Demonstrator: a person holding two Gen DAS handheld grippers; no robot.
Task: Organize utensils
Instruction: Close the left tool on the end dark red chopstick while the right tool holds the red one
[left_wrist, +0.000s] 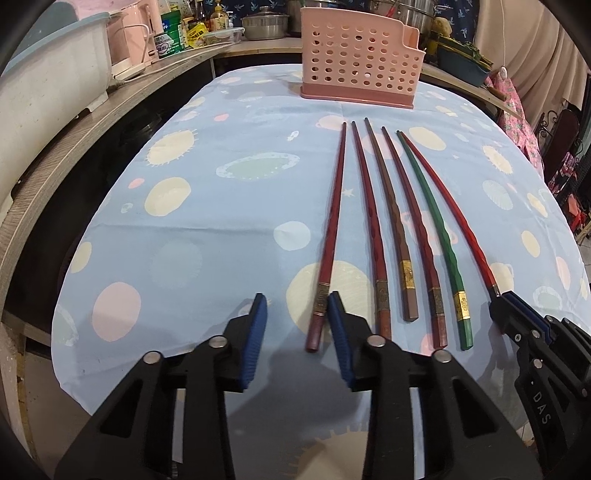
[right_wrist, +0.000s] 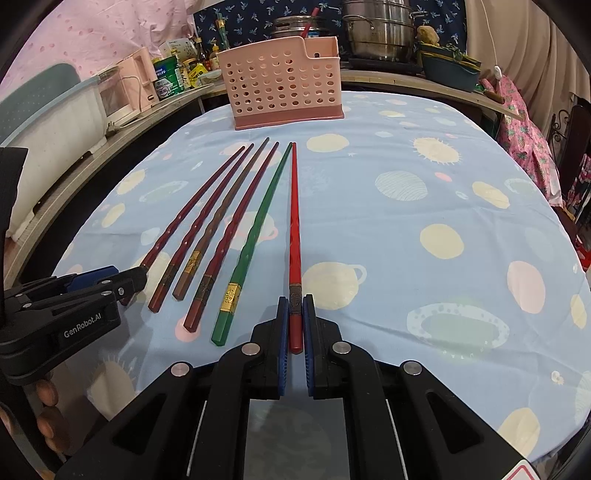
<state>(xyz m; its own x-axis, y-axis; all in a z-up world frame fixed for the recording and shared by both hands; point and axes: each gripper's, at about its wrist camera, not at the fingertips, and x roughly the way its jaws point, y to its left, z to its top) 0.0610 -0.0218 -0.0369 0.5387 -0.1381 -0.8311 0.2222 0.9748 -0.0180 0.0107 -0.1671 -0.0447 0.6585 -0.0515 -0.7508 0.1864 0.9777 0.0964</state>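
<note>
Where the chopsticks are found: six are laid side by side on the tablecloth (left_wrist: 207, 229), tips pointed toward the far holder, thick ends toward the grippers.
Holder: a pink perforated holder (left_wrist: 354, 55) is stood upright at the far end of the cloth, well apart from the chopstick tips; what is inside cannot be told.
Row order, from the left in the left wrist view: leftmost dark red chopstick (left_wrist: 328, 229), a second dark red chopstick (left_wrist: 369, 229), a brown chopstick (left_wrist: 391, 221), a third dark red chopstick (left_wrist: 417, 229), a green chopstick (left_wrist: 436, 221), then a bright red chopstick (left_wrist: 454, 206).
Left gripper (left_wrist: 297, 299): its jaws are held apart around the thick end of the leftmost dark red chopstick. That end lies close by the right-hand pad, and a clear gap is left to the other pad, so nothing is clamped.
Right gripper (right_wrist: 295, 310): its blue pads are closed on the banded thick end of the bright red chopstick, which is seen running straight ahead between them.
Bright red chopstick's tip: it is laid just beside the green one's tip.
Person: fingers (right_wrist: 46, 395) are seen under the left gripper's body.
</note>
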